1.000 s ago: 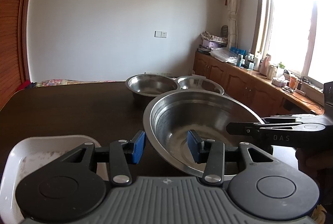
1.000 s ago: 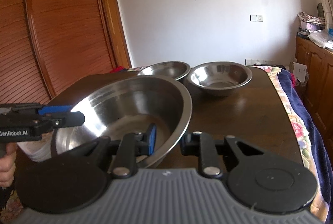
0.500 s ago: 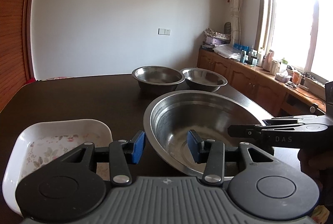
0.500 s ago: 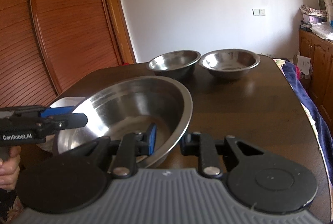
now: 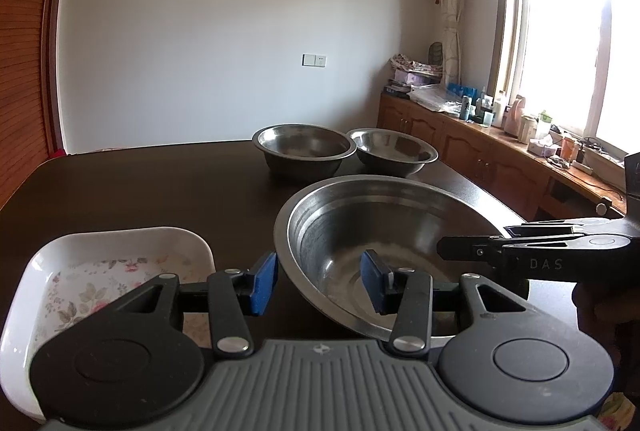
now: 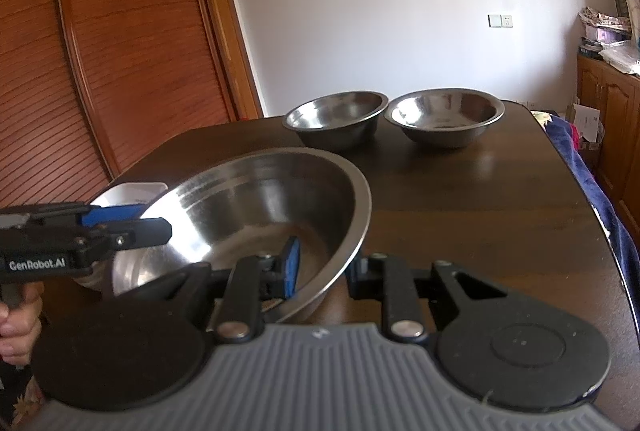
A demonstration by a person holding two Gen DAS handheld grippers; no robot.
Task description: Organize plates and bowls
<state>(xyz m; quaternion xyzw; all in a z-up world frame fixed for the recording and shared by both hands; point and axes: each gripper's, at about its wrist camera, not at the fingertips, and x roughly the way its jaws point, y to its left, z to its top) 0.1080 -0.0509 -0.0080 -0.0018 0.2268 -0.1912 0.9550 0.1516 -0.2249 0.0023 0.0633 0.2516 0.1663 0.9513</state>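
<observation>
At far left, dish [image 5: 112, 271], white with a flower print, shallow, lying flat on the dark tabletop [image 5: 160, 191]. Just right of it, left gripper [image 5: 318, 285], blue pads [image 5: 264, 283] wide apart, one outside and one inside the near wall of the big bowl [image 5: 384, 227], straddling the rim without pressing on it. Big bowl itself at centre, stainless steel, tilted, seemingly lifted clear of the tabletop, though underside contact hidden. Beyond it, near the far edge, small bowl [image 5: 304, 147] and second small bowl [image 5: 394, 151], upright, side by side, rims nearly touching. At right, right gripper [image 6: 324, 271], clamped on the big bowl's rim, one pad against the inner wall, the other finger behind the outer wall. Judged handling of the big bowl: thin pressed steel, hence light and stiff, not fragile, but polished and slippery, and wide enough to swing or pivot about a single pinch. Best taken at the rolled rim, pads set squarely across the wall, ideally at two opposite or well-spaced places on the rim to stop rotation. Probably meant for stacking with the small bowls; steel on steel, so to be lowered gently to avoid sliding and clatter. Dish by contrast judged heavier and breakable, best gripped on a raised side wall.
</observation>
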